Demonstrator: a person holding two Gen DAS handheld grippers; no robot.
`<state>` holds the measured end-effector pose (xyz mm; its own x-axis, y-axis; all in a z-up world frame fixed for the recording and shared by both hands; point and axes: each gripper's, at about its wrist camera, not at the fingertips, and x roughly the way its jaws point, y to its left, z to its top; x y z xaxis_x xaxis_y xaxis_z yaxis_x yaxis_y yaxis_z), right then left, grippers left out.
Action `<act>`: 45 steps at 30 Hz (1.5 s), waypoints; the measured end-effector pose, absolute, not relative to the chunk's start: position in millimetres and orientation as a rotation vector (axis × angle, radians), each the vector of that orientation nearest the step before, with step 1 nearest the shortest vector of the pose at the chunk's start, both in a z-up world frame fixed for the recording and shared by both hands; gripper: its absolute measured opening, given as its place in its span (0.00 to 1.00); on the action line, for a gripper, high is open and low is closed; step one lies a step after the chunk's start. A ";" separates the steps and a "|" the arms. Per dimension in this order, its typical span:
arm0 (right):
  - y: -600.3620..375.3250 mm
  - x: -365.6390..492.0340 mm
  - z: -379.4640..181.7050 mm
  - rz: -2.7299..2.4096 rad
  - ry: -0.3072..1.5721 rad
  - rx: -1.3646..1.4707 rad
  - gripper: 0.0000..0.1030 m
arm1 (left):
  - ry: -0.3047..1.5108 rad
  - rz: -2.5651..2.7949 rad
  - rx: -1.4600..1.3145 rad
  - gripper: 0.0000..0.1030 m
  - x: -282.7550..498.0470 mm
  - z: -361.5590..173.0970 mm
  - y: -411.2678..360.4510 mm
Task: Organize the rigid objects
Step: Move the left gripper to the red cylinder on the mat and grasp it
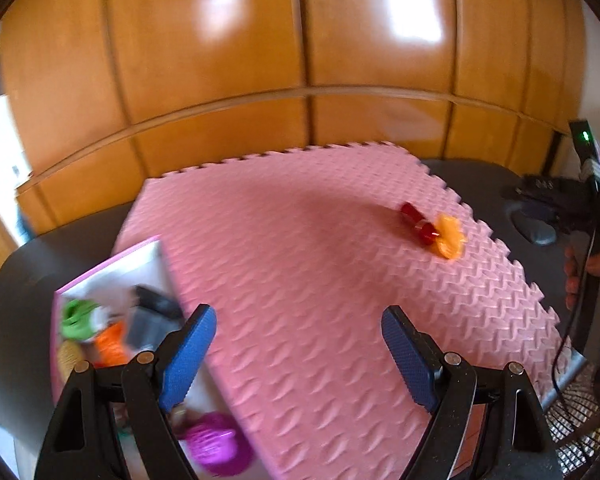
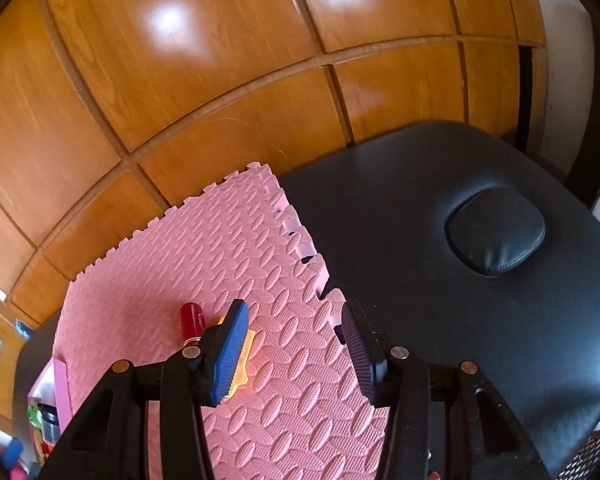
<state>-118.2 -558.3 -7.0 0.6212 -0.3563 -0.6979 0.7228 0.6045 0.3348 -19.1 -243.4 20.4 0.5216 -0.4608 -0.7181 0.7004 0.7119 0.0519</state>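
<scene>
A red cylindrical object (image 1: 416, 222) and an orange piece (image 1: 450, 236) lie together on the pink foam mat (image 1: 300, 248) at its right side. My left gripper (image 1: 298, 354) is open and empty, above the mat's near part, far from them. A pink-rimmed box (image 1: 112, 268) at the left holds green, orange, grey and magenta objects. In the right wrist view the red object (image 2: 192, 320) and the orange piece (image 2: 244, 376) sit just left of my open, empty right gripper (image 2: 294, 350); the left finger (image 2: 228, 354) hides part of the orange piece.
The mat lies on a black padded table (image 2: 440, 240) with a raised cushion (image 2: 496, 230). A wooden panelled wall (image 1: 300, 40) stands behind. The right hand-held gripper body (image 1: 592, 200) shows at the right edge of the left wrist view. The box (image 2: 46, 416) shows at lower left.
</scene>
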 end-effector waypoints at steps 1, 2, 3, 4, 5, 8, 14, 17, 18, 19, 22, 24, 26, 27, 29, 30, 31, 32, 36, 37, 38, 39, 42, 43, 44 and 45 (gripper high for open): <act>-559.6 -119.1 -7.6 -0.674 0.623 0.665 0.47 | 0.747 -0.735 0.367 0.83 -20.8 17.6 -255.0; -561.2 -120.3 -8.2 -0.675 0.620 0.675 0.47 | 0.750 -0.748 0.372 0.83 -23.0 16.2 -261.5; -562.7 -121.3 -8.8 -0.675 0.619 0.687 0.47 | 0.757 -0.765 0.377 0.83 -24.2 13.8 -271.5; -564.4 -123.0 -9.3 -0.672 0.617 0.703 0.47 | 0.769 -0.781 0.379 0.82 -25.0 11.9 -281.0; -565.7 -123.8 -9.8 -0.671 0.616 0.715 0.47 | 0.781 -0.796 0.377 0.81 -25.7 9.8 -289.3; -569.7 -126.7 -11.7 -0.666 0.616 0.754 0.47 | 0.801 -0.858 0.374 0.76 -30.6 4.4 -315.3; -573.4 -127.9 -14.5 -0.650 0.626 0.799 0.47 | 0.872 -0.929 0.379 0.63 -28.2 -12.0 -360.4; -571.3 -126.6 -13.9 -0.629 0.625 0.803 0.47 | 0.916 -0.925 0.353 0.55 -15.3 -17.8 -381.0; -570.4 -126.0 -13.5 -0.622 0.625 0.801 0.47 | 0.930 -0.921 0.345 0.53 -9.3 -20.2 -390.0; -569.5 -125.8 -12.9 -0.616 0.624 0.800 0.47 | 0.940 -0.917 0.339 0.52 -4.9 -22.0 -394.0; -567.8 -125.5 -11.6 -0.603 0.622 0.802 0.47 | 0.970 -0.901 0.315 0.45 11.7 -27.8 -412.8; -567.8 -125.2 -11.8 -0.597 0.623 0.808 0.47 | 0.970 -0.888 0.305 0.42 21.4 -30.1 -424.0; -567.6 -124.0 -12.8 -0.594 0.628 0.813 0.47 | 0.979 -0.884 0.294 0.42 29.8 -31.7 -435.9; -567.4 -122.9 -13.6 -0.589 0.633 0.814 0.47 | 0.983 -0.889 0.283 0.42 33.2 -31.8 -441.4; -566.7 -120.8 -14.8 -0.582 0.643 0.814 0.47 | 0.973 -0.887 0.272 0.43 38.4 -31.7 -451.0; -566.1 -119.6 -15.6 -0.577 0.648 0.814 0.47 | 0.969 -0.880 0.278 0.43 41.3 -33.4 -457.1; -565.8 -119.1 -15.8 -0.573 0.651 0.814 0.47 | 0.973 -0.874 0.286 0.43 44.9 -36.4 -463.2; -565.6 -118.7 -16.4 -0.572 0.654 0.814 0.47 | 0.983 -0.868 0.293 0.43 49.1 -41.3 -469.2; -565.9 -116.7 -19.3 -0.571 0.666 0.818 0.47 | 1.022 -0.856 0.337 0.42 57.5 -60.8 -481.4; -566.4 -116.4 -20.2 -0.571 0.670 0.819 0.47 | 1.043 -0.857 0.332 0.39 59.3 -66.8 -480.2; -566.6 -116.4 -21.0 -0.573 0.672 0.819 0.47 | 1.019 -0.852 0.333 0.32 58.1 -66.8 -476.8; -567.0 -116.4 -21.8 -0.576 0.673 0.820 0.47 | 1.005 -0.847 0.353 0.25 55.7 -67.2 -473.7; -567.6 -116.1 -23.5 -0.577 0.676 0.821 0.47 | 0.987 -0.848 0.368 0.24 49.5 -66.3 -457.5; -567.1 -115.6 -23.9 -0.576 0.678 0.818 0.47 | 0.987 -0.837 0.368 0.24 48.1 -66.5 -451.1; -566.5 -115.1 -24.0 -0.576 0.680 0.815 0.47 | 0.990 -0.827 0.366 0.24 46.6 -66.7 -444.3; -565.7 -114.5 -24.2 -0.576 0.682 0.811 0.47 | 0.994 -0.827 0.352 0.24 44.4 -66.0 -436.3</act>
<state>-114.5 -565.7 -24.2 0.6476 -0.2013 -0.7350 0.6905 0.5629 0.4542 44.4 -436.3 -66.0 0.2818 -0.4503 -0.8472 0.7510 0.6531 -0.0973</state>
